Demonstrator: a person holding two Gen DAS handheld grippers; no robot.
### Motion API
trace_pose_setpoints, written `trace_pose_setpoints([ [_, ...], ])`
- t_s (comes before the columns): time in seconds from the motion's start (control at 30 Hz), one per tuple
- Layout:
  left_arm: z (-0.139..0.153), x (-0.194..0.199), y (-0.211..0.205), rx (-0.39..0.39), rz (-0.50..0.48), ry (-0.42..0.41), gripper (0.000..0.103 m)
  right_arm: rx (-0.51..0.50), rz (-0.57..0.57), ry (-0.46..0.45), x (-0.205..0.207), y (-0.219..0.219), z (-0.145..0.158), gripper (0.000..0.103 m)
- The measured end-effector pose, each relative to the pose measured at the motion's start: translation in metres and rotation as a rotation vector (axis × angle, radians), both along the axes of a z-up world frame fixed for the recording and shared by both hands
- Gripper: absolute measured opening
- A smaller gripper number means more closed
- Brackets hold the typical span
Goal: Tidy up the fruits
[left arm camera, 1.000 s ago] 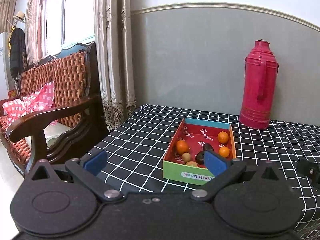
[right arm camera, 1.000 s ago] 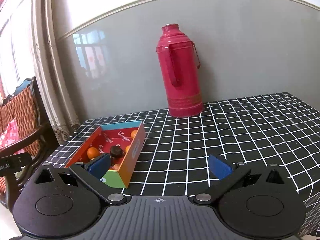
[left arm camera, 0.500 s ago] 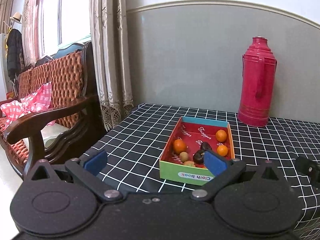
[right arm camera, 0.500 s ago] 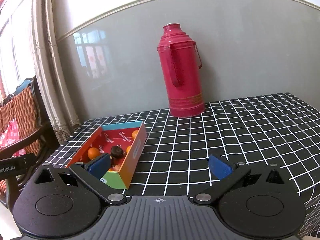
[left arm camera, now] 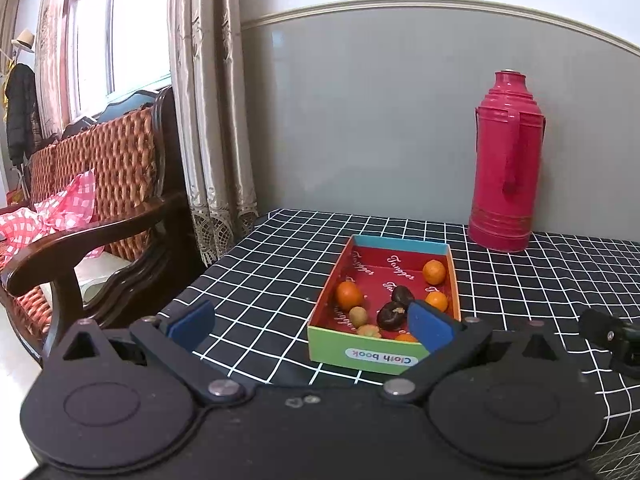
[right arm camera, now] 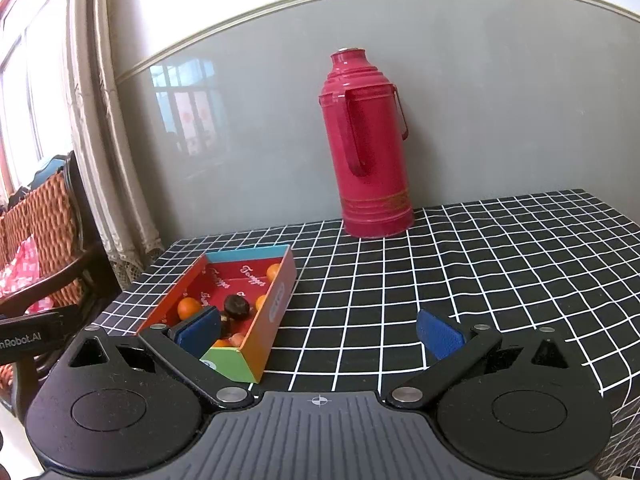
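Both grippers hang wide apart and hold nothing above the near edge of the worktop (left arm camera: 280, 264), which wears a black cloth with a white grid. The left gripper (left arm camera: 310, 322) has its blue pads spread, the right-hand pad overlapping the near right corner of the box (left arm camera: 362, 354) in the left wrist view — whether it touches the box cannot be told. The right gripper (right arm camera: 320, 334) is equally wide; its left pad sits in front of the same box (right arm camera: 272, 312), which lies towards the left of that view. The box is a shallow open carton with a red printed floor, a green near wall labelled "Cloth book", an orange side and a blue far wall. All the fruit lies inside it: small orange fruits (left arm camera: 349, 295) near the left wall and along the right wall, two dark brown fruits (left arm camera: 390, 314) near the middle, and pale yellowish small ones (left arm camera: 358, 314) towards the near wall. A tall red thermos (left arm camera: 506, 168) stands upright at the back of the worktop by the grey wall, well apart from the box. To the left, off the worktop, are a wooden sofa (left arm camera: 92, 184) with a woven back and pale curtains (left arm camera: 208, 120)
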State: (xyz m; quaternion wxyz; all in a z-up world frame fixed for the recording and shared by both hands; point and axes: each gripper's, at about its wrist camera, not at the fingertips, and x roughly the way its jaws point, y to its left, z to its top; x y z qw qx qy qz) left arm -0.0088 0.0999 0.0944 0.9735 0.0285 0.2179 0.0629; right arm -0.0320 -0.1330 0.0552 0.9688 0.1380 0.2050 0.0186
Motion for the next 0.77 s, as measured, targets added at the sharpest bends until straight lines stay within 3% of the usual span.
trace_pose_setpoints([
  [0.77,-0.015,0.028,-0.025,0.005,-0.074,0.025,0.097,-0.01,0.0,0.003,0.02,-0.009,-0.005,0.103],
])
